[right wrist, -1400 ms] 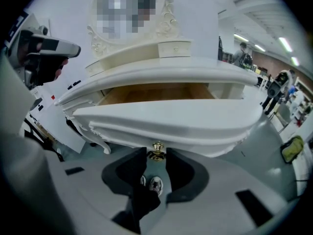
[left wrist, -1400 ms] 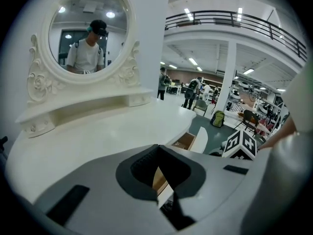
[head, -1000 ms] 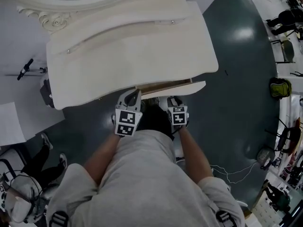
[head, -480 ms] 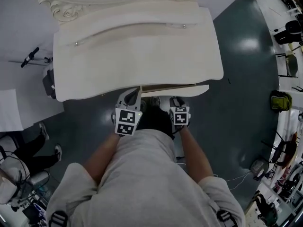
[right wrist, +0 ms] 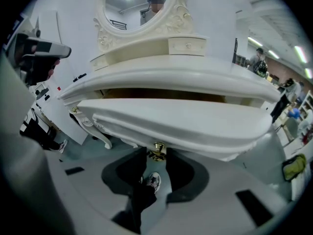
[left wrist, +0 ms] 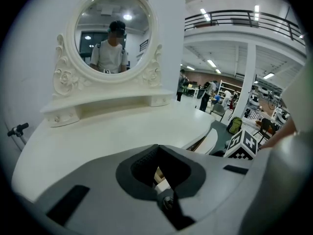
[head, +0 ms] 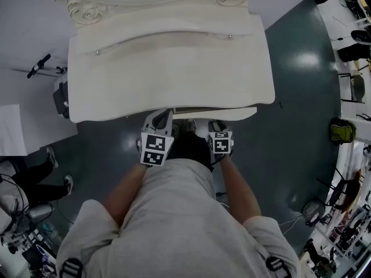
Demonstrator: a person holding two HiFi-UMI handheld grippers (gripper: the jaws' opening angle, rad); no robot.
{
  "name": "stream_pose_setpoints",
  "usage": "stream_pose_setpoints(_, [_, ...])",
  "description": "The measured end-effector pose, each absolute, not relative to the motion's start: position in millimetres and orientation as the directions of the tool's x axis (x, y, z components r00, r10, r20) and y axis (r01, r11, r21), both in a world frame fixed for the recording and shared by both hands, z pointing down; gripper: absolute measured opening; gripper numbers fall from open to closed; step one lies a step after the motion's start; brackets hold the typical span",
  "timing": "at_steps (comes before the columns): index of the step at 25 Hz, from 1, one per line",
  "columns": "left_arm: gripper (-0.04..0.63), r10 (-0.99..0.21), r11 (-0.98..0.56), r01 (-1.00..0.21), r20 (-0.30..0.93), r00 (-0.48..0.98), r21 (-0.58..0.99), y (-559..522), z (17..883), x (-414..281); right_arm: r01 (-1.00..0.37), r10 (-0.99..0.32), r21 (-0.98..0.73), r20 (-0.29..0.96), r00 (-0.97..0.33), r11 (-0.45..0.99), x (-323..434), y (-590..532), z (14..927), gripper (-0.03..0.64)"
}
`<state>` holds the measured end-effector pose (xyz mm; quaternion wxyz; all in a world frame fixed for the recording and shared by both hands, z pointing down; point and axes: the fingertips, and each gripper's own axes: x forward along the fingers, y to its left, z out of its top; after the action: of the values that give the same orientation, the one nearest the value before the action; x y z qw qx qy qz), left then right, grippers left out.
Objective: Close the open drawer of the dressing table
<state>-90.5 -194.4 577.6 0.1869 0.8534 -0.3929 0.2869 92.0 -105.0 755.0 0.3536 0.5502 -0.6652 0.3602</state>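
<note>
Dark grey floor [head: 295, 132] surrounds the cream bench [head: 174, 68], whose drawer [head: 235, 114] juts slightly out beneath its top; right gripper [head: 216, 123] jaws stand wide around the brass knob [right wrist: 157, 151], left gripper [head: 162, 116] jaws apart.

**Around the hall: floor, bystander, bag and balcony**

A dark teal floor [head: 301, 132] spreads out to the right, glossy with patches of reflected light. At the left edge a seated person's legs [head: 40, 175] in dark trousers and pale shoes stretch across it, just beside a white board [head: 11, 133]. A yellow-green backpack [head: 339, 130] sits well off to the right, near what may be chairs [head: 353, 88], too small to be sure. A thin pale cable [head: 287, 220] trails over the floor. Further off, a railed balcony [left wrist: 234, 18] runs above a white column [left wrist: 248, 77], with several people [left wrist: 205, 89] standing beneath it.
</note>
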Motion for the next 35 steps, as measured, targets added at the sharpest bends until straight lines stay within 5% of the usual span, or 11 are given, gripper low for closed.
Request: stream_pose_setpoints(35, [0.008,-0.595,-0.550,-0.829,0.651,0.472,0.100,-223,584,-114,-0.980,-0.453,-0.054,0.881,-0.137,0.192,92,-148,759,0.132])
